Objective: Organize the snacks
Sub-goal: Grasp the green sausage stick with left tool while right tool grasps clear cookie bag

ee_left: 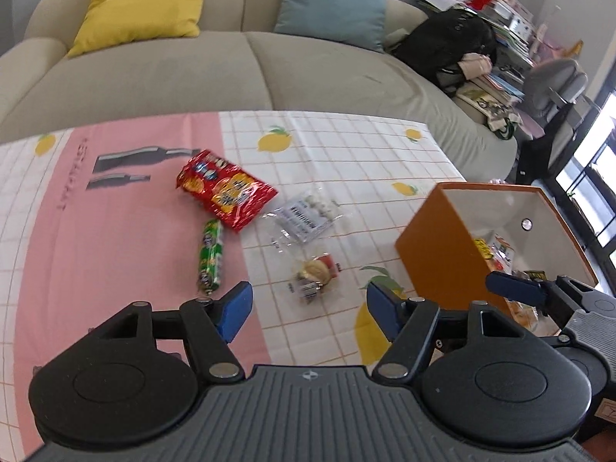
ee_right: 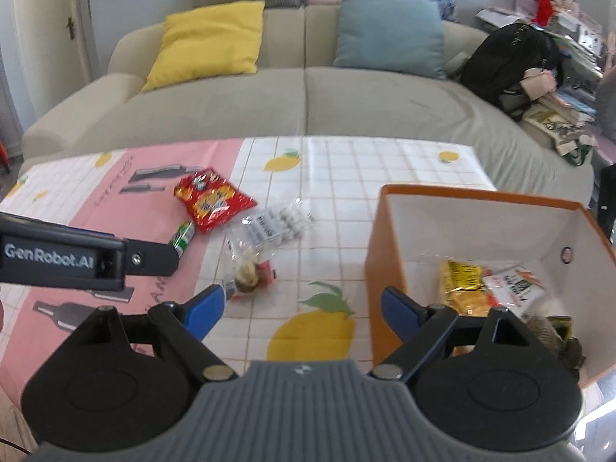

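right up front we've got the left gripper [ee_left: 310,310], jaws spread wide with nothing between them, hanging over the tablecloth [ee_left: 134,238]. just past its blue fingertips [ee_left: 235,308] sits a small clear packet with a round biscuit-looking thing [ee_left: 315,275] inside. a green roll of candy [ee_left: 210,256] lies to the left of that, its far end touching or tucked under a red crinkly snack bag [ee_left: 225,188]. a clear bag of little white balls [ee_left: 308,215] lies just right of the red bag.

the right gripper [ee_right: 302,306] is also wide and empty, hovering over the lemon print, with one fingertip in front of the near wall of the orange box [ee_right: 385,261]. inside the box we can see a yellow packet [ee_right: 462,281] and a white-and-orange packet [ee_right: 514,283] lying on the bottom, plus something darker in the near corner that we can't make out.

a beige sofa [ee_right: 308,107] with a yellow cushion [ee_right: 208,42] and a teal cushion [ee_right: 389,27] sits behind the table.
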`<control>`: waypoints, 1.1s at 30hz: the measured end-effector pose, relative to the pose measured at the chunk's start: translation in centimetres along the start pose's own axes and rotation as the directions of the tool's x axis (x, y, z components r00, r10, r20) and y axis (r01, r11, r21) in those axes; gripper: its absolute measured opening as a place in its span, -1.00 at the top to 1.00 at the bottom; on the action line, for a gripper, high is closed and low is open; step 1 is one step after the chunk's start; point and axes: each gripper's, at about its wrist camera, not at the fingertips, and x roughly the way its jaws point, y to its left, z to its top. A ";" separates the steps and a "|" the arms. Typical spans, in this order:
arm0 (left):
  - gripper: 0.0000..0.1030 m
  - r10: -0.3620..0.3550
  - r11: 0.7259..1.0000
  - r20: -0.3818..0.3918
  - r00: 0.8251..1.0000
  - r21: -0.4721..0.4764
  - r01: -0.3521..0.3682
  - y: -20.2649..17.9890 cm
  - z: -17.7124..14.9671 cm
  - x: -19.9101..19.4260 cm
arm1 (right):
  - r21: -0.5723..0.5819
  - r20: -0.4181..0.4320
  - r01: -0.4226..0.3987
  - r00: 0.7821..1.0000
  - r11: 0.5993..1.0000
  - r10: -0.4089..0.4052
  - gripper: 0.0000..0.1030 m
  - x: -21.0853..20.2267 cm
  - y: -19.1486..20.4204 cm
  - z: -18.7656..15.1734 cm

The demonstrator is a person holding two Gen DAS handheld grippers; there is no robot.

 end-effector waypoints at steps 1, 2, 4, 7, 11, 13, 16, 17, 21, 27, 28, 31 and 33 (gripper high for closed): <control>-0.55 -0.002 1.000 -0.003 1.000 -0.009 0.002 0.5 -0.1 0.2 | -0.012 -0.007 -0.003 1.000 1.000 0.003 -0.68 0.6 0.2 0.1; -0.54 -0.002 1.000 -0.007 1.000 -0.020 0.001 1.0 -0.1 0.5 | -0.021 -0.014 -0.002 1.000 1.000 0.001 -0.68 1.1 0.4 0.2; -0.54 -0.003 0.999 -0.019 1.000 -0.047 0.002 1.9 0.0 1.2 | -0.038 -0.033 0.005 0.999 0.999 -0.006 -0.68 2.4 0.7 0.4; -0.54 -0.025 0.996 -0.040 0.999 -0.091 0.021 3.0 0.2 2.3 | -0.041 -0.063 0.003 0.998 0.999 -0.006 -0.67 4.1 0.9 0.7; -0.54 -0.034 0.994 -0.060 0.998 -0.103 0.027 3.8 0.6 3.9 | -0.049 -0.094 -0.003 0.996 0.999 -0.001 -0.55 6.5 1.3 1.2; -0.49 0.003 0.995 -0.081 0.997 -0.096 -0.011 4.4 0.8 4.9 | -0.070 -0.108 -0.010 0.994 0.997 0.003 -0.55 7.7 1.6 1.4; -0.46 0.049 0.994 -0.099 0.994 -0.095 -0.058 5.6 1.2 6.3 | -0.088 -0.122 -0.023 0.992 0.996 0.012 -0.54 9.2 2.1 1.7; -0.46 0.057 0.993 -0.103 0.993 -0.093 -0.066 6.0 1.4 6.8 | -0.088 -0.126 -0.031 0.992 0.996 0.019 -0.54 9.6 2.2 1.8; -0.45 0.074 0.994 -0.123 0.990 -0.074 -0.083 7.1 2.0 8.8 | -0.081 -0.137 -0.065 0.989 0.995 0.053 -0.54 11.2 2.7 2.1; -0.39 0.094 0.995 -0.140 0.986 -0.032 -0.100 7.1 2.4 11.2 | -0.067 -0.173 -0.094 0.982 0.993 0.081 -0.54 13.7 3.2 2.2; -0.37 0.098 0.994 -0.146 0.984 -0.026 -0.103 7.1 2.5 11.6 | -0.067 -0.175 -0.095 0.981 0.993 0.082 -0.54 14.0 3.3 2.2; -0.28 0.110 0.994 -0.152 0.982 -0.013 -0.113 7.1 2.5 12.3 | -0.075 -0.182 -0.088 0.981 0.993 0.073 -0.54 14.8 3.5 2.1; -0.19 0.122 0.992 -0.163 0.979 -0.008 -0.125 7.2 2.4 12.8 | -0.077 -0.183 -0.093 0.980 0.993 0.078 -0.48 15.1 3.5 2.0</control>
